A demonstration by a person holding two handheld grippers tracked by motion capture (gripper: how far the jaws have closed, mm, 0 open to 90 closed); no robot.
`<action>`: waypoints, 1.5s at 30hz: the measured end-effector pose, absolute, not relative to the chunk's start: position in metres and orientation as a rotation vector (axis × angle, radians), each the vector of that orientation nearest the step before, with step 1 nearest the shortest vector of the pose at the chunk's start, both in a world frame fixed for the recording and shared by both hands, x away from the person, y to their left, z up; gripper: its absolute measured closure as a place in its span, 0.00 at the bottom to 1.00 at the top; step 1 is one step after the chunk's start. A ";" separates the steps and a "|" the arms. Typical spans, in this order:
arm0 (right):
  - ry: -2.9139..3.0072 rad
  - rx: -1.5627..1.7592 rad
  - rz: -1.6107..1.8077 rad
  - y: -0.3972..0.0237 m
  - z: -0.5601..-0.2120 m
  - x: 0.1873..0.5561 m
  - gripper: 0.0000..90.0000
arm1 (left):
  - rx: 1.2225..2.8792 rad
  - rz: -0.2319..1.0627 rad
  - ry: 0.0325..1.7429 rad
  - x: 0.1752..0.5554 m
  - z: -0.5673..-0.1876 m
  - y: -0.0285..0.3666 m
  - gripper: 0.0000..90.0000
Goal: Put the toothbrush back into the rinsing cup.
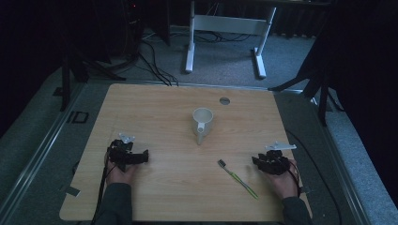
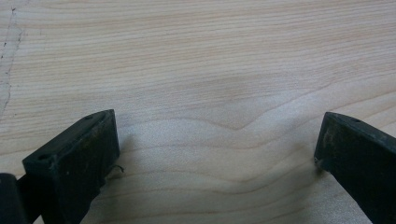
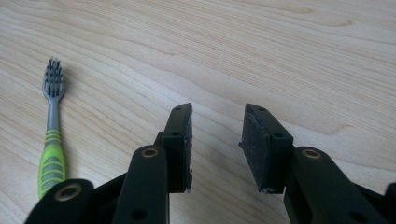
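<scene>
Right gripper (image 3: 215,140) jaws apart, empty, toothbrush (image 3: 52,135) just beside it, seemingly untouched, on table (image 3: 280,56)

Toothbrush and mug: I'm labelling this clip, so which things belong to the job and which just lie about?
Job:
green and grey plastic toothbrush
cream ceramic mug
right gripper, open

Lying about:
left gripper, open over bare wood
round grey table grommet

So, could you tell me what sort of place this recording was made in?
Probably a lab or recording studio: a bare wooden table on grey carpet, black stands and loose cables behind it, a white desk frame, and just a mug and toothbrush laid out.
</scene>
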State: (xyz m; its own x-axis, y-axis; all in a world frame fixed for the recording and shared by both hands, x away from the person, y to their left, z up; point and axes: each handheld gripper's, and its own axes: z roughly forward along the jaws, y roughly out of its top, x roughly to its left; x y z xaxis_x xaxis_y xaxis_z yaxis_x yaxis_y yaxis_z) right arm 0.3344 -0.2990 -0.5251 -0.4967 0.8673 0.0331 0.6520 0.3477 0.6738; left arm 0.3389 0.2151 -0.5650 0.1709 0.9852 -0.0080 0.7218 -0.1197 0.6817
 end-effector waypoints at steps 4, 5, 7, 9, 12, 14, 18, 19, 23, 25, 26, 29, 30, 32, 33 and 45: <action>2.293 1.344 0.899 -0.299 -0.524 0.334 0.69 | 1.904 0.624 1.607 0.339 -0.565 0.215 0.00; 2.292 1.346 0.893 -0.299 -0.524 0.335 0.69 | 1.904 0.624 1.607 0.339 -0.565 0.215 0.00; 2.294 1.357 0.878 -0.300 -0.523 0.335 0.69 | 1.904 0.624 1.607 0.339 -0.565 0.215 0.00; 2.297 1.361 0.872 -0.300 -0.523 0.335 0.69 | 1.904 0.624 1.607 0.339 -0.565 0.215 0.00; 2.298 1.377 0.859 -0.301 -0.521 0.335 0.69 | 1.904 0.624 1.607 0.339 -0.565 0.215 0.00; 2.294 1.385 0.863 -0.302 -0.520 0.335 0.69 | 1.904 0.624 1.607 0.339 -0.565 0.215 0.00; 2.288 1.394 0.878 -0.302 -0.518 0.335 0.67 | 1.902 0.624 1.607 0.339 -0.565 0.215 0.00; 2.289 1.393 0.876 -0.302 -0.517 0.335 0.67 | 1.902 0.624 1.607 0.339 -0.565 0.215 0.00; 2.301 1.380 0.862 -0.298 -0.514 0.335 0.68 | 1.902 0.624 1.608 0.339 -0.565 0.215 0.00; 2.311 1.369 0.854 -0.297 -0.512 0.336 0.69 | 1.904 0.624 1.607 0.339 -0.565 0.215 0.00; 2.316 1.374 0.854 -0.296 -0.511 0.336 0.70 | 1.902 0.624 1.608 0.339 -0.565 0.215 0.00; 2.336 1.357 0.849 -0.293 -0.509 0.336 0.74 | 1.902 0.624 1.607 0.339 -0.565 0.215 0.00; 2.344 1.353 0.847 -0.292 -0.508 0.336 0.74 | 1.902 0.624 1.607 0.339 -0.565 0.215 0.00; 2.358 1.353 0.845 -0.290 -0.507 0.336 0.75 | 1.902 0.624 1.607 0.339 -0.565 0.215 0.00; 2.364 1.353 0.842 -0.289 -0.507 0.336 0.75 | 1.902 0.624 1.607 0.339 -0.565 0.215 0.00; 2.416 1.320 0.803 -0.281 -0.499 0.336 0.80 | 1.902 0.624 1.607 0.339 -0.565 0.215 0.00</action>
State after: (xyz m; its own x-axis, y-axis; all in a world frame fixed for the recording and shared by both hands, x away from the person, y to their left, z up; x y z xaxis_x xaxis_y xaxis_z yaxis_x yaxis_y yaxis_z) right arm 0.3363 -0.2808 -0.4992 -0.5469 0.8368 0.0252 0.6855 0.4304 0.5872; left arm 0.3389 0.2149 -0.5651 0.1703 0.9854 -0.0089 0.7212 -0.1185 0.6825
